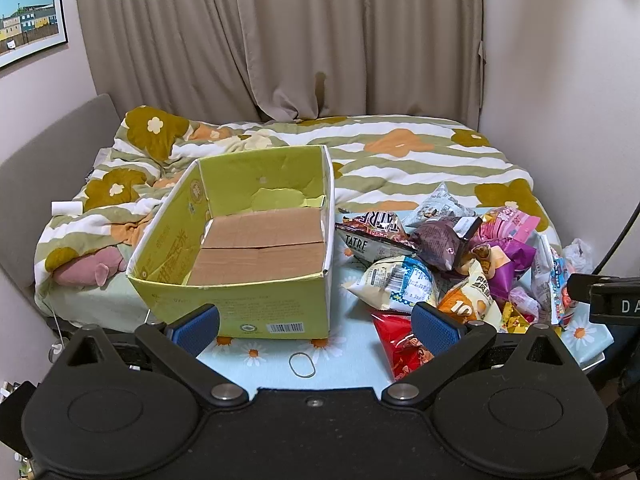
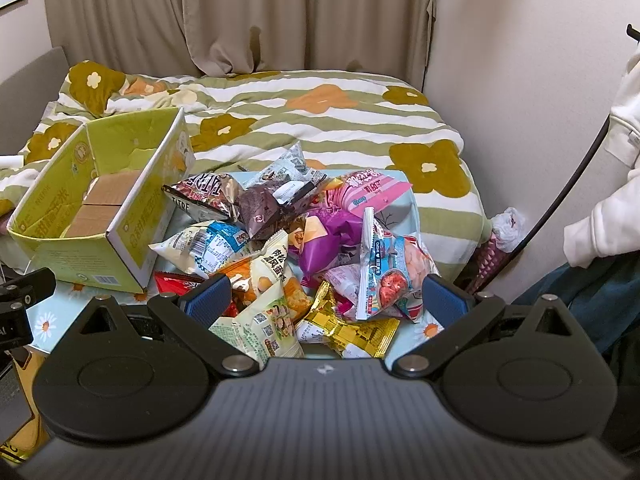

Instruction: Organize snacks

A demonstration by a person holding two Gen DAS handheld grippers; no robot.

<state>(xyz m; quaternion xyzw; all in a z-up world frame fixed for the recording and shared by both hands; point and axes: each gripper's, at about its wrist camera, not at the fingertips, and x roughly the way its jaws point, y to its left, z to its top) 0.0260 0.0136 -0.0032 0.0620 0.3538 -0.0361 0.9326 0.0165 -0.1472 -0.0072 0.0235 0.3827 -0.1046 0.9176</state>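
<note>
A green cardboard box (image 1: 240, 312) with a bare brown bottom stands open on a small table with a daisy-print cloth (image 1: 352, 364); it also shows in the right wrist view (image 2: 132, 248) at the left. A heap of snack packets (image 1: 452, 260) lies right of the box, and fills the middle of the right wrist view (image 2: 304, 240). My left gripper (image 1: 316, 328) is open and empty, just in front of the box. My right gripper (image 2: 326, 300) is open and empty, low over the near side of the heap.
A rubber band (image 1: 302, 364) lies on the cloth in front of the box. Behind the table is a bed with a flowered striped quilt (image 1: 400, 152), curtains (image 1: 280, 40) and walls. A person in white (image 2: 608, 184) stands at the right.
</note>
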